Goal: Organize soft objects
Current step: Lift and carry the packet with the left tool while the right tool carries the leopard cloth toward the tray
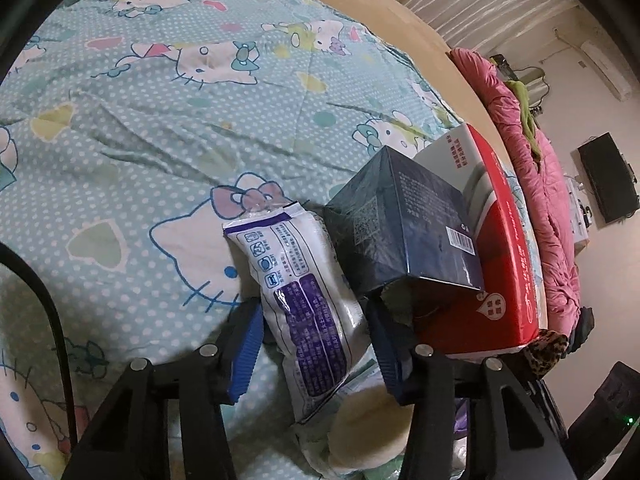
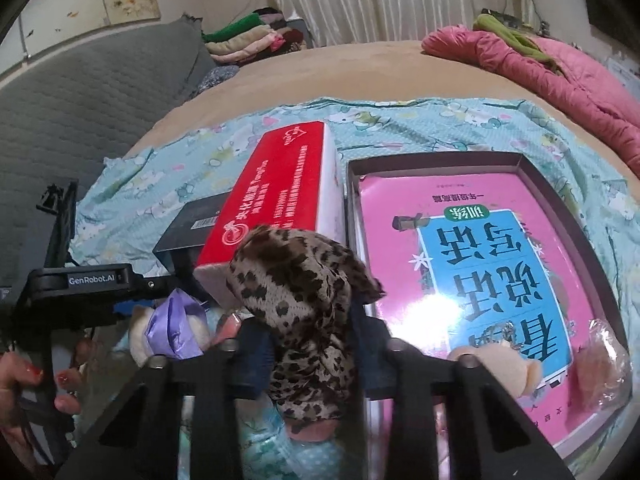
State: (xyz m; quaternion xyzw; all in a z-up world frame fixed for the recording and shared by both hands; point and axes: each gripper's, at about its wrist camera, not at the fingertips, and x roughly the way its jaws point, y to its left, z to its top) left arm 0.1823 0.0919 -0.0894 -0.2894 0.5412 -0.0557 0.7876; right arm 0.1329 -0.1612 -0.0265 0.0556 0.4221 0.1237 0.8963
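Soft things sit in both my claws. My left claw (image 1: pixel 316 340) has its blue pads against the two sides of a white and purple soft pack (image 1: pixel 304 304), which lies on the cartoon-cat bedspread (image 1: pixel 140 128) just beside a dark blue box (image 1: pixel 404 224); the pads look pressed to the pack. My right claw (image 2: pixel 310 332) is clamped narrowly on a leopard-print cloth (image 2: pixel 304 292), which bunches up above the pads and hangs down below them.

Only the left view shows the pack, and a pale round plush shape (image 1: pixel 368 420) low between the claw's arms. It shows the leopard cloth merely as a scrap at the end of the red and white box (image 1: pixel 504 264). Only the right view shows the shallow dark tray (image 2: pixel 436 157) holding a pink and blue book (image 2: pixel 480 264), right beside the red box, with a beige plush toy (image 2: pixel 504 368) at its near edge and a lilac ribbon (image 2: pixel 172 320) on another plush to the left. It also catches my other gripper's black body and a hand (image 2: pixel 24 384) with red nails.

The bedspread covers a tan bed. A pink quilt (image 2: pixel 560 76) lies at the far side, white curtains (image 2: pixel 380 0) hang behind, and folded clothes (image 2: pixel 248 36) are stacked by a grey headboard (image 2: pixel 80 96).
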